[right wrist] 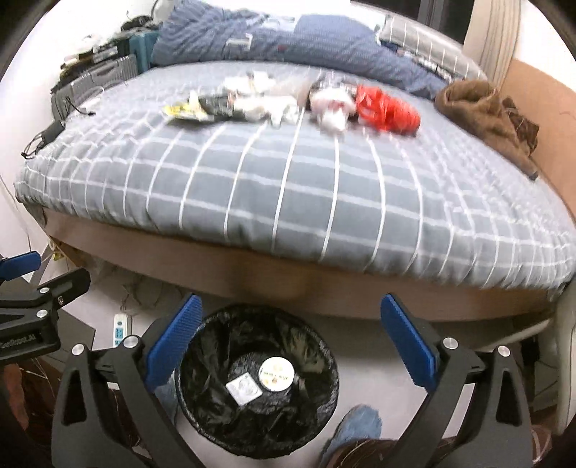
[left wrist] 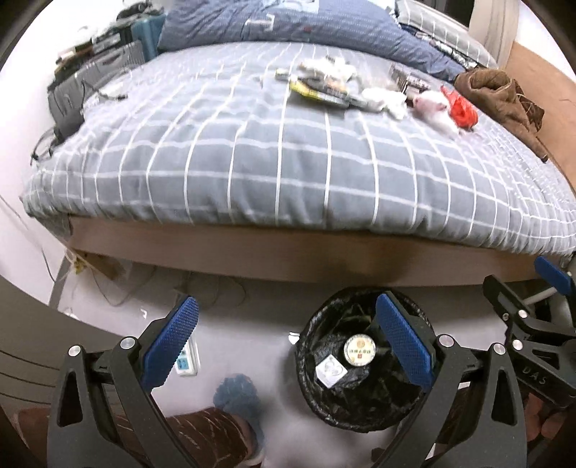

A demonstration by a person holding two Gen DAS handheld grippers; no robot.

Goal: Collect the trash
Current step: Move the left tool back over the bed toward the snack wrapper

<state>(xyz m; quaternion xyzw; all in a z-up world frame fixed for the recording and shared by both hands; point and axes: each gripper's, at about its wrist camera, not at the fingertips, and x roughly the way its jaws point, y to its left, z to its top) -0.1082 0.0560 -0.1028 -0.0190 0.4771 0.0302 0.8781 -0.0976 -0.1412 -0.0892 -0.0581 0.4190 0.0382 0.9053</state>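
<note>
A pile of trash lies far back on the grey checked bed (left wrist: 252,162): white crumpled tissues (left wrist: 385,99), a yellow-black wrapper (left wrist: 316,91) and a red plastic bag (left wrist: 464,108). In the right wrist view the red bag (right wrist: 388,108) and tissues (right wrist: 331,104) show blurred. A black-lined bin (left wrist: 360,406) stands on the floor below the bed, with a round lid (left wrist: 360,350) and a small white packet (left wrist: 331,370) inside; it also shows in the right wrist view (right wrist: 259,424). My left gripper (left wrist: 286,345) is open and empty above the floor. My right gripper (right wrist: 291,345) is open and empty above the bin.
A brown garment (left wrist: 500,93) lies at the bed's right side, a blue quilt (left wrist: 288,25) at the head. Cases and cables (left wrist: 100,61) sit at the left. A white power strip (left wrist: 187,360) lies on the floor. The person's slippered foot (left wrist: 237,392) is near the bin.
</note>
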